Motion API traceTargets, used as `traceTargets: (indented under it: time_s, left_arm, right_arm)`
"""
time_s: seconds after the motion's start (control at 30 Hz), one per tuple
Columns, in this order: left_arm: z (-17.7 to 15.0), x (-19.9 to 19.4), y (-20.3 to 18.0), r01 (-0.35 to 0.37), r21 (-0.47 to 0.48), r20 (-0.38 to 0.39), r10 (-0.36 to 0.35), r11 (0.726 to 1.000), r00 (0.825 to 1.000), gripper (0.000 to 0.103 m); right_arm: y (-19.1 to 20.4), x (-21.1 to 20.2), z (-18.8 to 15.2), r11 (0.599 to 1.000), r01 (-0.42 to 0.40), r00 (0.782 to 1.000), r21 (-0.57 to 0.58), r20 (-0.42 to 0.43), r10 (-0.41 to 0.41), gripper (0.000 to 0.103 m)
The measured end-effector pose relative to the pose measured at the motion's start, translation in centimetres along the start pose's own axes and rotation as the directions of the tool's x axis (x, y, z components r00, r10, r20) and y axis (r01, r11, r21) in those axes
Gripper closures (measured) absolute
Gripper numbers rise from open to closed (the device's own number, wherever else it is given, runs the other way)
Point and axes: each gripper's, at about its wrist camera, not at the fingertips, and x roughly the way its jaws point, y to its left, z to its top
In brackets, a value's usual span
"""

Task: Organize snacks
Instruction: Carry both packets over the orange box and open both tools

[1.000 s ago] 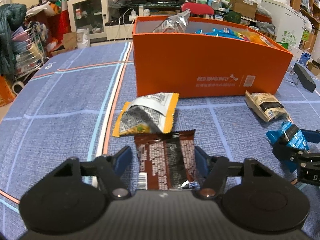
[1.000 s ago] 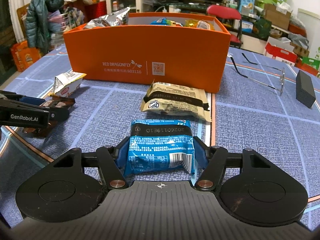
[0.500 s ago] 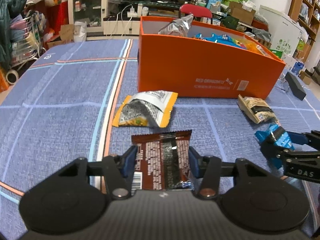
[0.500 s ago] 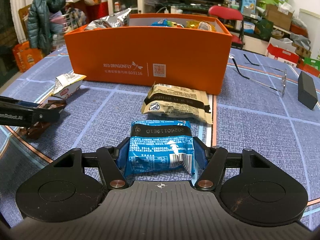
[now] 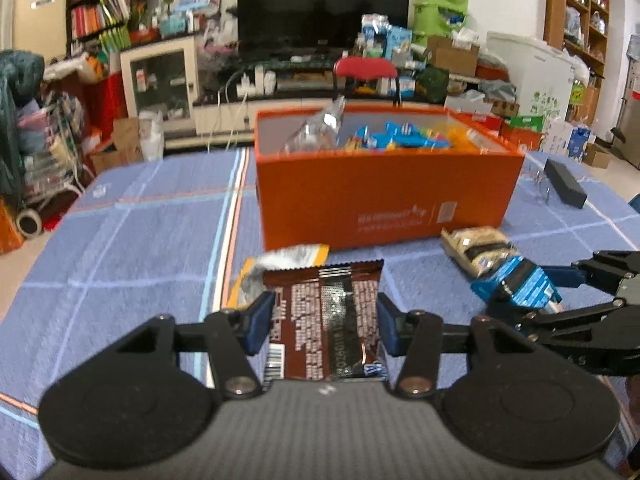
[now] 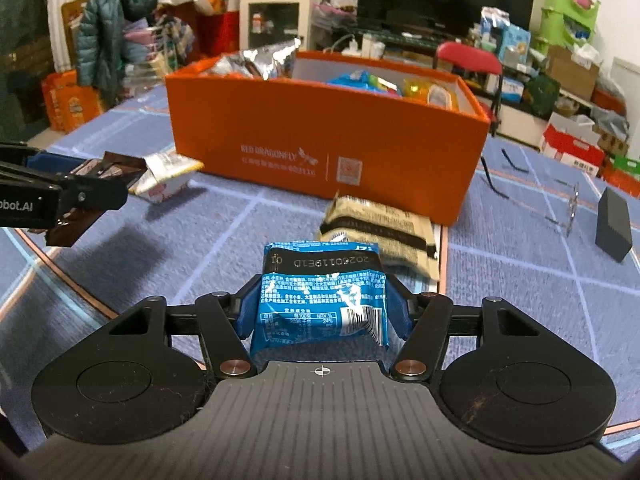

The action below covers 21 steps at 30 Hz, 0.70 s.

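Progress of the sorting, seen from both wrist views. The orange box [image 5: 388, 200] on the blue desk [image 5: 132, 240] already holds several packets: a silver one at its left end, blue and yellow ones toward the right. Two packets are in hand. The left tool [image 5: 325, 322], whose jaws have just been closing, pinches the brown snack packet [image 5: 326, 320] by its long edges; it appears clear of the desk, short of the box. The right tool [image 6: 322, 308] clamps the blue snack packet [image 6: 320, 292], a crinkled glossy pouch with white print and a barcode, also short of the box. Left to do, by judgement: both held packets, plus the yellow-edged packet [image 6: 166, 178] and the beige packet [image 6: 380, 228] lying on the desk just before the box front.
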Motion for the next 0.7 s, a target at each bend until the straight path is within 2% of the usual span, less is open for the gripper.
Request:
traceTargets:
  time_s: [0.17, 0.3, 0.43, 0.63, 0.67, 0.7]
  left_arm:
    - [2.8, -0.8, 0.0, -0.001, -0.002, 0.07, 0.001, 1.0, 0.998, 0.051]
    - [6.9, -0.1, -0.5, 0.011, -0.009, 0.118, -0.009, 1.0, 0.993, 0.051]
    - [12.3, 2.8, -1.6, 0.014, 0.004, 0.143, -0.014, 1.0, 0.99, 0.051]
    - [17.8, 8.0, -2.2, 0.048, -0.071, 0.128, -0.039, 0.996, 0.991, 0.051]
    - [18.3, 9.1, -2.4, 0.059, -0.067, 0.109, -0.051, 0.996, 0.993, 0.049]
    - [18.5, 9.8, -2.6, 0.06, -0.062, 0.093, -0.055, 0.996, 0.994, 0.033]
  right_arm:
    - [-0.4, -2.4, 2.3, 1.0, -0.016, 0.996, 0.018, 0.085, 0.014, 0.054]
    - [-2.2, -2.6, 6.1, 0.999, -0.013, 0.989, 0.038, 0.146, 0.008, 0.054]
    - [-4.8, -0.5, 11.8, 0.998, -0.016, 0.985, 0.058, 0.173, 0.006, 0.054]
    - [-6.9, 4.0, 18.3, 0.998, 0.012, 0.989, 0.061, 0.148, -0.021, 0.053]
    - [-7.0, 4.9, 18.8, 0.998, 0.007, 0.991, 0.058, 0.131, -0.015, 0.049]
    - [-7.1, 5.8, 19.2, 0.999, -0.002, 0.994, 0.054, 0.105, -0.004, 0.047]
